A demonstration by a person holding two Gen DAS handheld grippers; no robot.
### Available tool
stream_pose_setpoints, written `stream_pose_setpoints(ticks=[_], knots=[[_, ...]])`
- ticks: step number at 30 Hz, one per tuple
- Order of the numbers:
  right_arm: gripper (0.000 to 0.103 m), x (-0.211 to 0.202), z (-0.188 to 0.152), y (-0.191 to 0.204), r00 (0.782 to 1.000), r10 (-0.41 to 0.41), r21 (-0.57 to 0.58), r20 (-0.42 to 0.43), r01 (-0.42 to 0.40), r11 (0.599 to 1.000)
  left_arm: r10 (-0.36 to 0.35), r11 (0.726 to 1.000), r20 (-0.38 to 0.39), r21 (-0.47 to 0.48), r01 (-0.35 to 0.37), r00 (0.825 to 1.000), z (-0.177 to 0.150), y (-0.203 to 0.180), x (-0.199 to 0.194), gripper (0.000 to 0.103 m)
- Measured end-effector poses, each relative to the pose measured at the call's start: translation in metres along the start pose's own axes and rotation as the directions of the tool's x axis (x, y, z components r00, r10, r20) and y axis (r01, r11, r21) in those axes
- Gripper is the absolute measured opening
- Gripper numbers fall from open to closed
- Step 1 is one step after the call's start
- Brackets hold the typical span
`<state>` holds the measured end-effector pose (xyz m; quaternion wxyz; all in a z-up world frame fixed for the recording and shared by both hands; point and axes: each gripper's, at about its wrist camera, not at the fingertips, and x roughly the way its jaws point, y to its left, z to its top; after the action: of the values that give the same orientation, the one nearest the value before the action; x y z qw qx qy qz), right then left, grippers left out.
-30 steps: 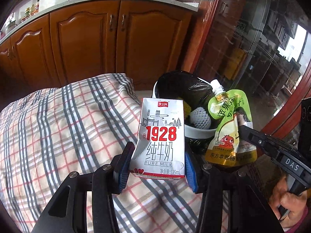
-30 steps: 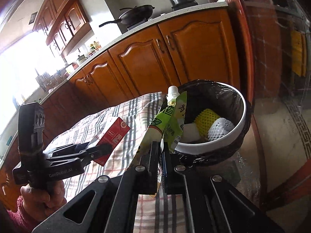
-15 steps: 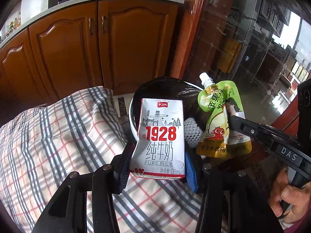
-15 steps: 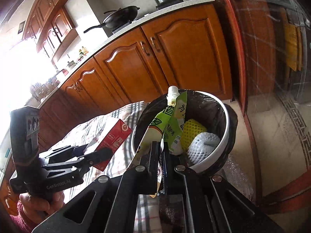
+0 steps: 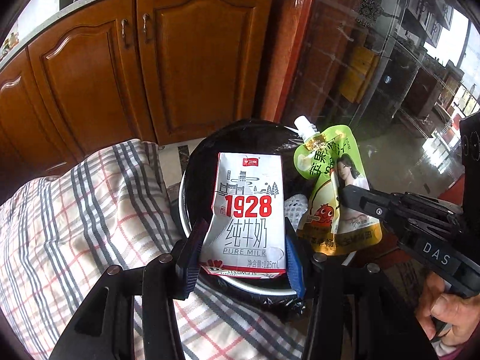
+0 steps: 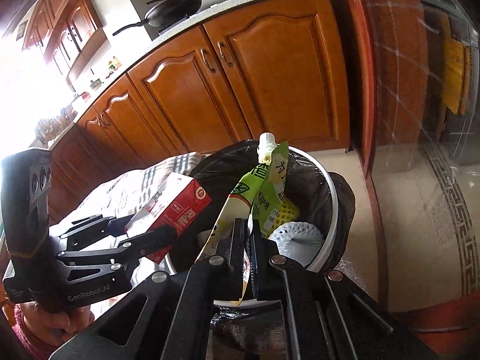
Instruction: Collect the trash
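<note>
My left gripper (image 5: 243,252) is shut on a white and red milk carton (image 5: 247,213) marked 1928, held upright over the near rim of the trash bin (image 5: 192,180). My right gripper (image 6: 248,240) is shut on the lower edge of a green drink pouch (image 6: 264,186) with a white spout, hanging over the same white bin (image 6: 327,207) lined with a black bag. Inside the bin lie a yellow foam net (image 6: 288,213) and a white foam net (image 6: 297,234). Each gripper shows in the other view: the right gripper (image 5: 348,198) on the pouch (image 5: 333,180), the left gripper (image 6: 150,231) on the carton (image 6: 171,207).
A plaid cloth (image 5: 75,225) covers the surface to the bin's left. Brown wooden cabinets (image 5: 168,60) stand behind under a counter with a pan (image 6: 177,9) and a pot. A glass door (image 6: 435,90) and tiled floor (image 6: 420,234) lie to the right. A person's hands (image 5: 447,312) hold both handles.
Both grippers have moved toward the bin, carrying the carton and the pouch; the bin now lies right under them and looks larger. Neither grip has changed.
</note>
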<state>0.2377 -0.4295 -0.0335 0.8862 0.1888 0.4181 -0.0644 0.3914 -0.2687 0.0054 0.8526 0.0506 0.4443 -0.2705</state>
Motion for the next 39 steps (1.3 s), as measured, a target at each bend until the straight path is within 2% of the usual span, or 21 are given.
stream_pose_setpoints(ticks=[9, 13, 19, 26, 28, 29, 39], knots=[[0.003, 0.013, 0.004, -0.006, 0.999, -0.016, 0.005, -0.040, 0.016, 1.000, 0.016, 1.000, -0.043, 0.002, -0.016, 0.999, 0.014, -0.002, 0.029, 0.047], [0.009, 0.015, 0.007, -0.010, 0.999, -0.006, 0.025, -0.044, 0.007, 1.000, 0.022, 1.000, -0.059, -0.003, -0.022, 0.998, 0.016, -0.005, 0.031, 0.048], [0.010, 0.005, 0.005, -0.012, 1.000, 0.008, 0.049, -0.016, -0.007, 0.999, 0.018, 1.000, -0.018, -0.020, -0.018, 1.000, 0.008, 0.000, 0.012, 0.053], [0.013, -0.013, -0.010, -0.008, 0.998, 0.044, 0.082, 0.042, -0.047, 0.996, -0.036, 0.992, 0.047, -0.116, 0.041, 0.998, -0.030, 0.024, -0.021, 0.053], [0.021, -0.019, -0.018, -0.005, 0.996, 0.055, 0.090, 0.065, -0.061, 0.994, -0.041, 0.988, 0.076, -0.146, 0.051, 0.996, -0.043, 0.032, -0.033, 0.055], [0.022, -0.022, -0.022, -0.001, 0.996, 0.058, 0.093, 0.075, -0.064, 0.994, -0.034, 0.986, 0.067, -0.162, 0.044, 0.997, -0.051, 0.034, -0.040, 0.055], [0.042, -0.046, -0.068, 0.047, 0.986, 0.040, 0.079, 0.160, -0.053, 0.995, 0.005, 0.968, 0.183, -0.248, 0.041, 0.983, -0.124, 0.051, -0.106, 0.060]])
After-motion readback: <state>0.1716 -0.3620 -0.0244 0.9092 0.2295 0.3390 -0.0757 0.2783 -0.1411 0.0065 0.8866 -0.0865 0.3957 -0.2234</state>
